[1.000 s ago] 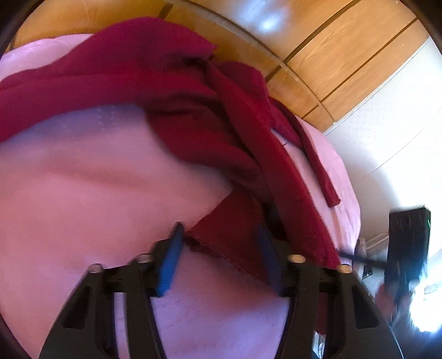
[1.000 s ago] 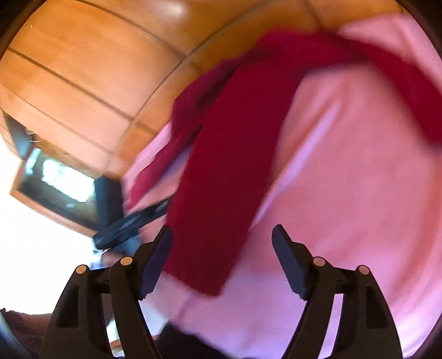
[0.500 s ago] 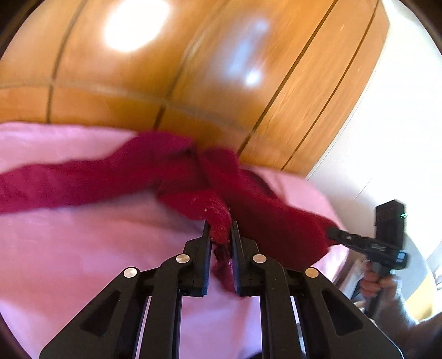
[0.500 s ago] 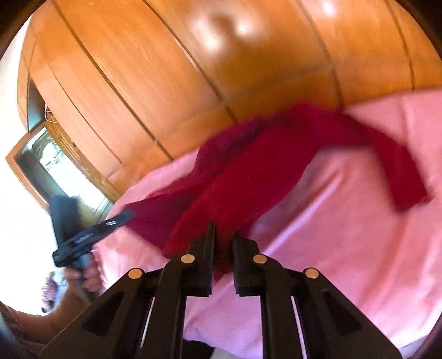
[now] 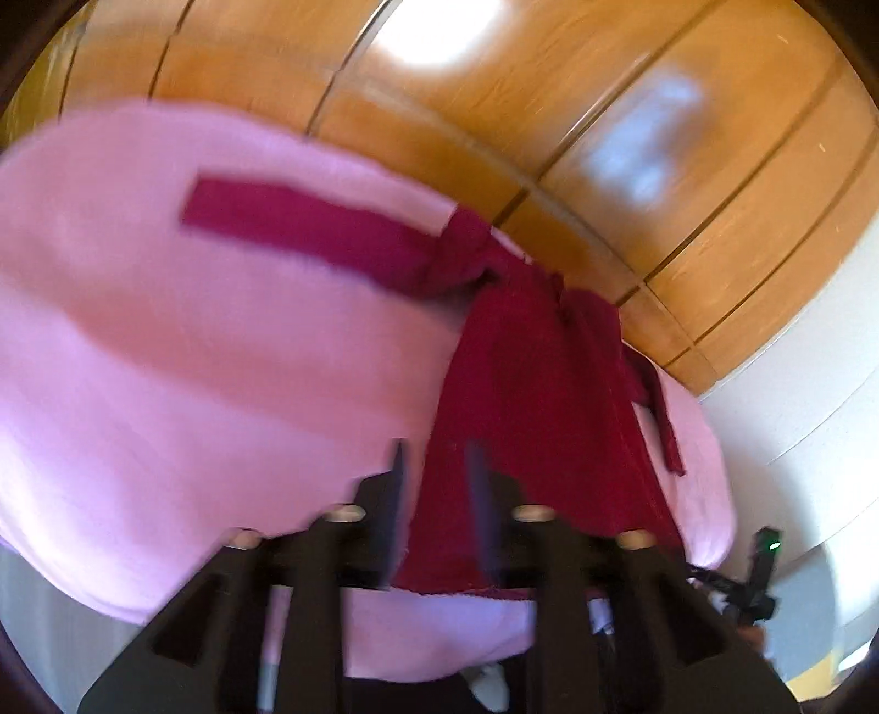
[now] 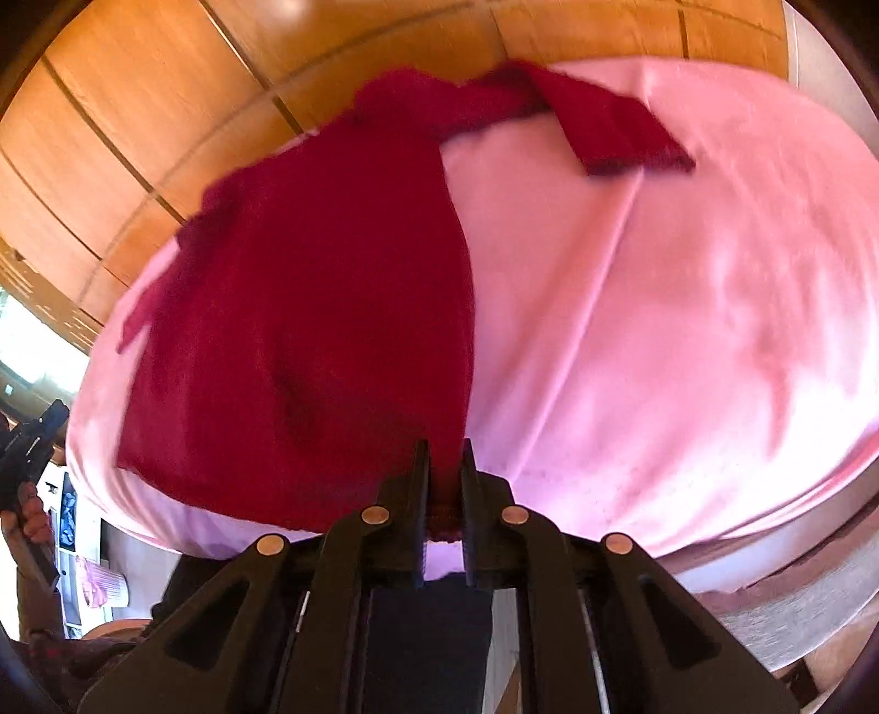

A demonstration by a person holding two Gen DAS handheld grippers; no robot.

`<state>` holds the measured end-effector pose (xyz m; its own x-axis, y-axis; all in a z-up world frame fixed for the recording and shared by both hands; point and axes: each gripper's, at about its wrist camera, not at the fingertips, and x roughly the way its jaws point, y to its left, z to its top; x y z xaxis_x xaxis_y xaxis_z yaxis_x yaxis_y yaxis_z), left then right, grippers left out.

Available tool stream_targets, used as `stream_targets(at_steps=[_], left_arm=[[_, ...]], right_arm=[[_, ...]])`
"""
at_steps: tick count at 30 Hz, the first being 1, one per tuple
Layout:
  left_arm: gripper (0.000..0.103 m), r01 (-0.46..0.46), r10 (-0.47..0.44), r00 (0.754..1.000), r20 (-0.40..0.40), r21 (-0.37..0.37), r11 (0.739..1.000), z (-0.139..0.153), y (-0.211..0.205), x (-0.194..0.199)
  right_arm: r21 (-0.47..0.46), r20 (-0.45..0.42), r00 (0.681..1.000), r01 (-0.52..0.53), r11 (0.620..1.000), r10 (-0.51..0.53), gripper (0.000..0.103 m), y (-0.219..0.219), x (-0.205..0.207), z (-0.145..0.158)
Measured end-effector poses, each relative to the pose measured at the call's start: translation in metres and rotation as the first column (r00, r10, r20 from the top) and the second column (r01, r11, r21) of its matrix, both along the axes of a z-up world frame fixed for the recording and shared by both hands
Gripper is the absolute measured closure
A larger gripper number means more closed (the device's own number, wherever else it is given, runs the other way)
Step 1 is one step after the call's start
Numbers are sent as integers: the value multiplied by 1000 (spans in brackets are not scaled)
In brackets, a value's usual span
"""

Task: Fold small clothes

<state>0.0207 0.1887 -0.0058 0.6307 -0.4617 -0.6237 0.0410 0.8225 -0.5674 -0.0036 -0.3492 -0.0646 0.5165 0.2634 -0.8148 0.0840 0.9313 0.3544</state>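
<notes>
A bench (image 6: pixel 686 307) draped in pink cloth is backed by wood panelling (image 5: pixel 632 137). One crimson garment (image 6: pixel 307 307) is pinched by the right hand-held gripper (image 6: pixel 444 483); the left hand-held gripper (image 5: pixel 434 494) is seen opening, the garment's hem between its jaws.

bright daylight, glare on wood panels (image 5: pixel 439 33), heavy motion blur, fisheye bending, dark corners

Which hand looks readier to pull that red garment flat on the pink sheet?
Right, probably: its tongs pinch the red garment's near hem. The left tongs are opening, hem between them unclamped.
</notes>
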Motion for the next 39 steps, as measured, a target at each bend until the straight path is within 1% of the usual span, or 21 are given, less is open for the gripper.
stream_targets(at_steps=[1, 3, 4, 5, 7, 8, 10, 12, 13, 14, 16, 21, 24, 27, 29, 31, 33, 35, 36, 38, 39], left_arm=[[49, -10, 10, 1000, -10, -2, 1000, -7, 2, 1], [46, -3, 3, 1000, -24, 14, 1000, -19, -9, 15], [46, 9, -9, 999, -39, 7, 1000, -24, -12, 20], [46, 28, -28, 998, -56, -7, 1000, -31, -18, 27], [46, 66, -66, 995, -75, -9, 998, -39, -29, 34], [47, 93, -93, 992, -82, -6, 996, -42, -36, 39], [59, 138, -135, 986, -97, 22, 990, -50, -50, 41], [87, 154, -143, 981, -133, 73, 985, -62, -59, 44], [94, 155, -141, 980, -137, 96, 983, -64, -61, 44], [95, 152, -137, 982, -130, 114, 982, -65, -61, 42], [97, 142, -128, 986, -108, 132, 981, -61, -60, 36], [98, 137, -125, 988, -89, 144, 980, -46, -53, 6], [98, 153, -136, 982, -129, 130, 980, -55, -55, -10], [100, 152, -125, 977, -176, 155, 976, -64, -59, -15], [99, 123, -100, 980, -169, 130, 984, -61, -51, -15], [93, 75, -57, 990, -132, 132, 988, -50, -39, -9], [65, 0, 14, 996, -88, 151, 989, -37, -22, 4], [58, -80, 91, 994, -65, 153, 985, -31, -2, 19], [57, -134, 145, 988, -56, 171, 976, -27, 9, 32], [52, -221, 235, 971, -37, 230, 948, -23, 27, 52], [51, -274, 290, 957, -21, 268, 924, -21, 40, 66]], right_arm=[[4, 0, 1000, 3, 1000, -3, 89, -1, 7, 0], [-2, 17, 1000, 14, 1000, -14, 84, -6, -5, 4], [0, 27, 999, 23, 1000, -23, 69, -9, -4, 6], [5, 38, 999, 31, 1000, -31, 50, -12, 0, 8], [-6, 56, 998, 43, 999, -42, 46, -15, 10, 11], [-9, 56, 998, 40, 999, -40, 46, -14, 13, 11], [-17, 46, 999, 30, 999, -29, 47, -11, 22, 3], [-42, 21, 1000, 10, 999, -9, 53, -3, 31, -7], [-79, 15, 1000, -7, 997, 8, 64, 3, 34, -10], [-125, 23, 999, -26, 992, 29, 74, 10, 36, -11], [-142, 38, 997, -58, 988, 64, 95, 16, 34, -7], [-220, 48, 994, -87, 972, 100, 96, 16, 13, 6], [-254, -5, 995, -94, 963, 96, 96, 12, 5, -7], [-220, -27, 998, -65, 973, 61, 94, 4, 6, -15], [-209, -6, 999, -39, 977, 38, 81, 2, 6, -9], [-235, 44, 999, -7, 972, 18, 55, 1, 8, 5], [-244, 95, 995, 10, 970, 13, 49, 5, 15, 20], [-236, 146, 989, 3, 972, 33, 36, 15, 26, 32], [-230, 166, 985, -6, 973, 45, 34, 24, 32, 36], [-198, 193, 977, -49, 979, 88, 31, 45, 51, 38], [-184, 202, 973, -77, 980, 114, 31, 58, 62, 36]])
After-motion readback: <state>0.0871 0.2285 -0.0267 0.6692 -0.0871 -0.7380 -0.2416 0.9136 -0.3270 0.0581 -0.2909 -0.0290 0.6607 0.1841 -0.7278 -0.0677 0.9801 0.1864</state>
